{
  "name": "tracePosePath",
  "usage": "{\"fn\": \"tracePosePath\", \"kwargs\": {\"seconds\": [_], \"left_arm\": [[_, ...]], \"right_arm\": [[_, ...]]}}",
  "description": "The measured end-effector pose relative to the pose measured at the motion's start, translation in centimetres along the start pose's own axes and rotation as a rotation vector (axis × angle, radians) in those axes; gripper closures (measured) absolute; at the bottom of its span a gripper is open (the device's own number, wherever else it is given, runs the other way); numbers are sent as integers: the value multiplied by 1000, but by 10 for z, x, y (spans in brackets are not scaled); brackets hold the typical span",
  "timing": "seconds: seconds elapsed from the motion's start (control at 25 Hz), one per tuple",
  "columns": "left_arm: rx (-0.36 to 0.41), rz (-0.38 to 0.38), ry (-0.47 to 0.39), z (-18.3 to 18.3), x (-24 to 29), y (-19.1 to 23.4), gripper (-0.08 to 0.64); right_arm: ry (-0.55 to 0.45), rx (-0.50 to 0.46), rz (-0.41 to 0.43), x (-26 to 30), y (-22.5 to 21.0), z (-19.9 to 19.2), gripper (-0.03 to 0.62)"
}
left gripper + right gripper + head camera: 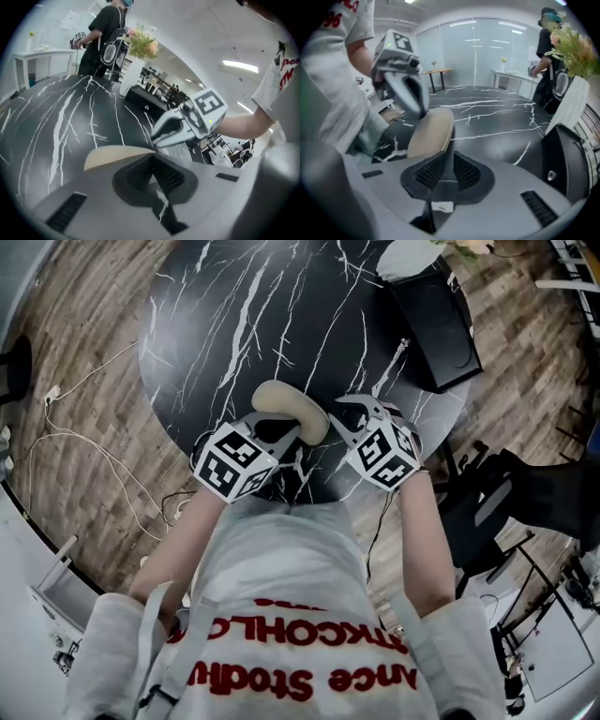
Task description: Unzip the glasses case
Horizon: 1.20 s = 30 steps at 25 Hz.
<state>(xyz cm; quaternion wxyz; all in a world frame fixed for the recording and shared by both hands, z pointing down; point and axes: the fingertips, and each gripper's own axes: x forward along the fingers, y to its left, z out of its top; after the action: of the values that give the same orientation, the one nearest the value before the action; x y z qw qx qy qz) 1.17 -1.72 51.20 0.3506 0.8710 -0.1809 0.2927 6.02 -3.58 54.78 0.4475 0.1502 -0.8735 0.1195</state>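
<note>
A beige glasses case (pixel 291 409) lies on the black marble table (pixel 234 315) near its front edge, between my two grippers. My left gripper (pixel 274 432) holds the case's near left end. In the left gripper view its jaws (pixel 152 161) close to a point on the edge of the case (pixel 117 155). My right gripper (pixel 349 416) is at the case's right end. In the right gripper view its pads (pixel 430 172) stand a narrow slit apart, and the case (pixel 431 133) reaches the fingertips (pixel 446 157) without being pinched. The zipper itself cannot be made out.
A black box (pixel 436 324) and a white vase with flowers (pixel 572 108) stand at the table's far right. A person (pixel 105 37) stands beyond the table. Cables (pixel 84 446) trail on the wooden floor at left, and dark equipment (pixel 525 493) sits at right.
</note>
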Motion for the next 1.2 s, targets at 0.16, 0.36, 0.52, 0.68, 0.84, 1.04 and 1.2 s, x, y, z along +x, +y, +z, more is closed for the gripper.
{"fn": "tracePosePath", "kwargs": {"seconds": [0.16,0.36,0.52,0.68,0.84,1.04,1.2], "left_arm": [[94,82,60,8,9,13,558],[125,116,50,7,14,16,558],[122,140,26,5,13,17,558],[103,148,-16,5,13,18,558],[100,146,-29,4,13,18,558],[88,145,-62,4,13,18,558],[86,153,-71,3,12,18,558]], "right_arm": [[98,-166,136,0,27,-28,492],[161,-333,170,14,34,-30,481],[161,-375,165,15,35,-28,482],[148,-378,119,14,37,-29,503],[144,-359,105,13,43,-32,522],[100,-246,75,15,59,-35,554],[77,-172,85,21,84,-34,554]]}}
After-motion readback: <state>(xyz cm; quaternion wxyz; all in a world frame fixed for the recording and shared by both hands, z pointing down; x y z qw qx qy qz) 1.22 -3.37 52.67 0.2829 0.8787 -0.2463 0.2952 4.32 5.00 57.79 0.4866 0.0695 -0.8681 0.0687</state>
